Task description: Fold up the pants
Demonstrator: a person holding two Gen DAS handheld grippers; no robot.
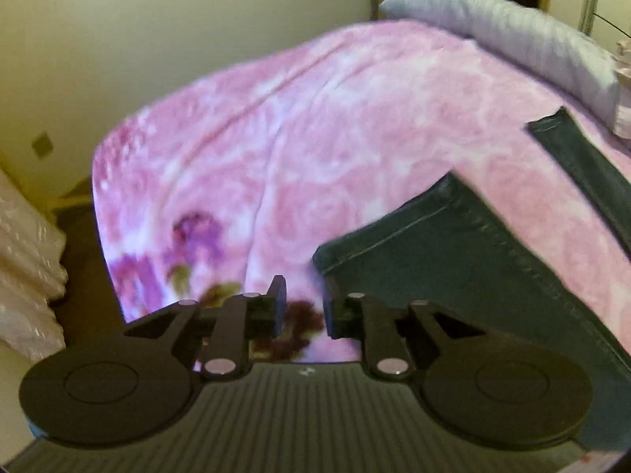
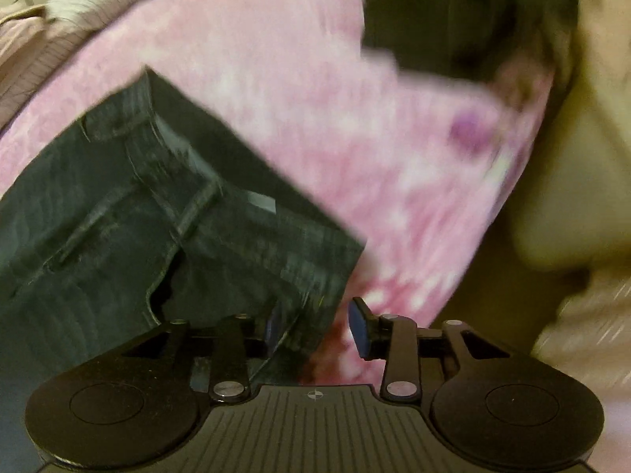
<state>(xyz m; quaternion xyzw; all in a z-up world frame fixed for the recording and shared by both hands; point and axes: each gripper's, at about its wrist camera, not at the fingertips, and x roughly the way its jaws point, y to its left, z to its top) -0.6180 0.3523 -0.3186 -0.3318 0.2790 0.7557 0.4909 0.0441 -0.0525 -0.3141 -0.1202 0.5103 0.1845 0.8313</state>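
Observation:
Dark denim pants (image 1: 465, 244) lie flat on a pink flowered blanket (image 1: 299, 134). In the left wrist view two leg ends show at the right, and my left gripper (image 1: 304, 307) hangs open just left of the nearer hem, nothing between its fingers. In the right wrist view the waist end of the pants (image 2: 157, 213) with its pocket and seams fills the left side. My right gripper (image 2: 315, 327) is open at the waist's corner; its left finger (image 2: 274, 325) overlaps the denim edge, its right finger (image 2: 361, 325) is over the blanket (image 2: 315, 98).
A grey pillow (image 1: 512, 39) lies at the bed's far end by the wall. The blanket's edge drops to a dark floor (image 1: 83, 260) beside pale curtains (image 1: 27, 268). A dark object (image 2: 430, 19) sits at the blanket's far edge in the right wrist view.

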